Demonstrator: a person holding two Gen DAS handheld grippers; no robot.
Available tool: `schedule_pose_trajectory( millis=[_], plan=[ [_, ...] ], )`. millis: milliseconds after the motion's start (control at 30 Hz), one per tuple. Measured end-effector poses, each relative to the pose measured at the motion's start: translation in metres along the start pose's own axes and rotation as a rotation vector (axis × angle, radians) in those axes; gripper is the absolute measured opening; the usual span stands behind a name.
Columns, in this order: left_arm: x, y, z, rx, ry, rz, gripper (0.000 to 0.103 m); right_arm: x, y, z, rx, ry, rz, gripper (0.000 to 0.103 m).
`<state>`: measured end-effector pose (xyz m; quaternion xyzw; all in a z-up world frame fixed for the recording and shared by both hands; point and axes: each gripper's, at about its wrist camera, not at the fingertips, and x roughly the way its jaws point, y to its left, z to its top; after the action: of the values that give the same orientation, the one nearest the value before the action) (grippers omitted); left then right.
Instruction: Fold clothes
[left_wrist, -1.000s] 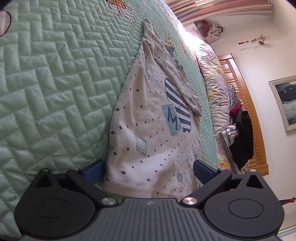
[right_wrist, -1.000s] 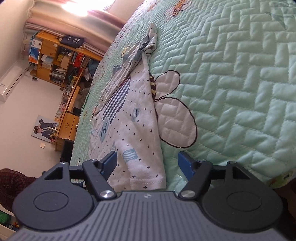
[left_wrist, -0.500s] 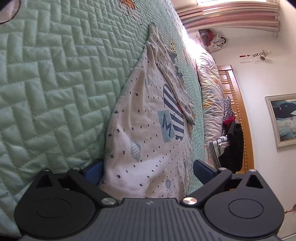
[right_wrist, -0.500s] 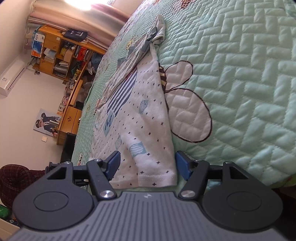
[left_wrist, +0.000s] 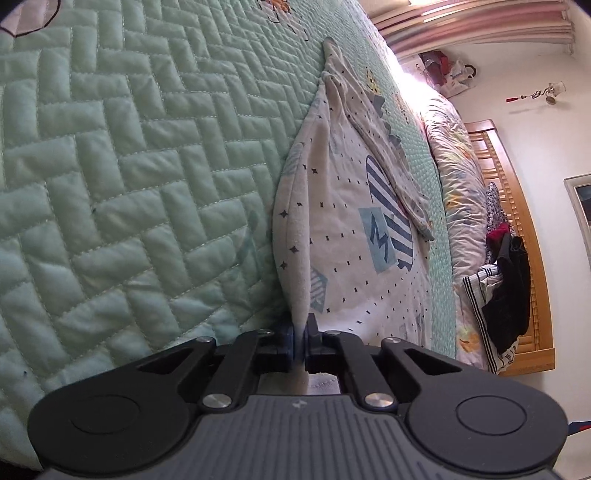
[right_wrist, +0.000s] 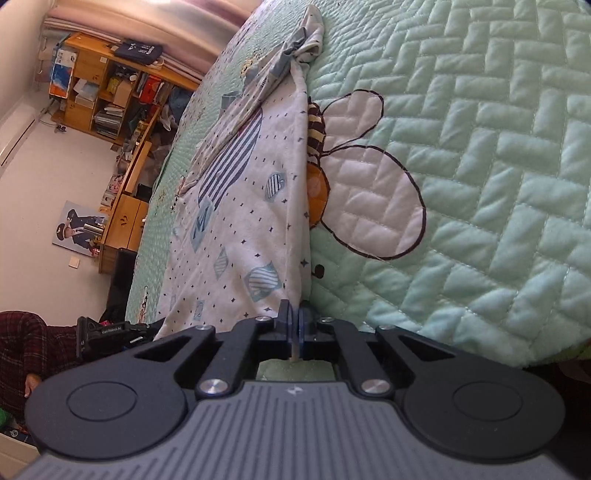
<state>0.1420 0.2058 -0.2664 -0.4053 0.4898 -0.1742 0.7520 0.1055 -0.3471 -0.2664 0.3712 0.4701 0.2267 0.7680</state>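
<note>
Your left gripper has its jaws pressed together on the hem corner of the shirt, with a thin ridge of cloth standing up between the pads. Your right gripper is pinched the same way on the opposite hem corner, and a strip of fabric edge shows through the gap behind its fingers. Each hand has one bottom corner, which is the hold you want for a lengthwise fold: with both corners held, the hem comes up as one straight line instead of bunching.

The shirt lies on the quilt, running away from you, hem nearest and collar end farthest. One sleeve is already laid inward across the striped print, so the body is narrowed on that side. In the right view the shirt's edge covers part of the bee pattern stitched into the quilt.

The far end looks crumpled and twisted near the neck, so it is likely to drag unevenly when you lift. I judge the next move to be raising both corners together and carrying the hem toward the collar. Keep the two hands level and equally far apart, or the thin cloth will sag between them and the fold will land crooked.
</note>
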Motion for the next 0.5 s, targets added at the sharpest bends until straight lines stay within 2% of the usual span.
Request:
schedule_pose_trajectory(
  millis=[233,500],
  plan=[
    [-0.022,-0.01,-0.002,0.04,-0.059,-0.002,0.004,-0.009,0.009,-0.002,-0.02,-0.035,-0.017,0.003],
    [-0.034,-0.021,-0.001,0.049,-0.087,-0.063,0.004,-0.024,0.014,0.004,0.028,-0.083,0.061,0.003]
  ],
)
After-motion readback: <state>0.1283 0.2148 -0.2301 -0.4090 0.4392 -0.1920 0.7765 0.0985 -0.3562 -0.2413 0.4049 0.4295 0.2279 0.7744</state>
